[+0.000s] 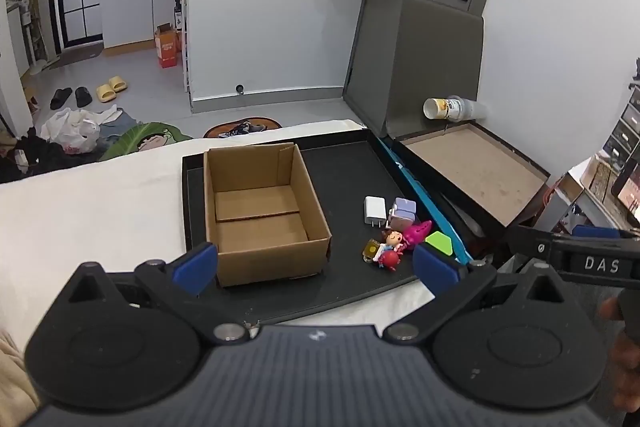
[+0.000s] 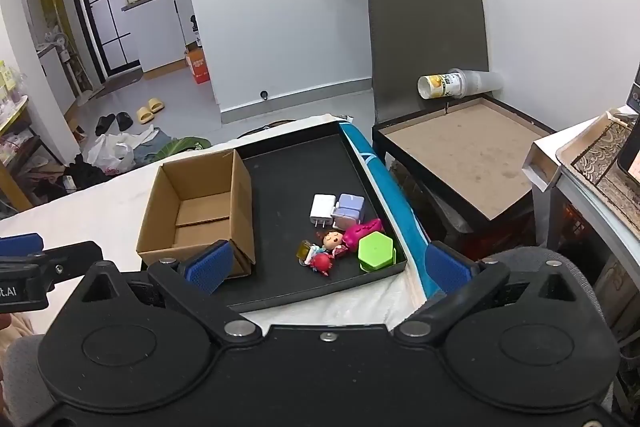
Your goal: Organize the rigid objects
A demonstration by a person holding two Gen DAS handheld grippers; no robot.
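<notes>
with both the left gripper (image 1: 316,263) and right gripper (image 2: 328,267) spread wide and empty, we should pinch the green hexagon box (image 2: 376,251) squarely across its flats for the cardboard box (image 2: 200,211).

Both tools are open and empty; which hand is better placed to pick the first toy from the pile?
Probably the right tool: the toy pile lies between its open fingers. The left tool is centred nearer the cardboard box.
</notes>
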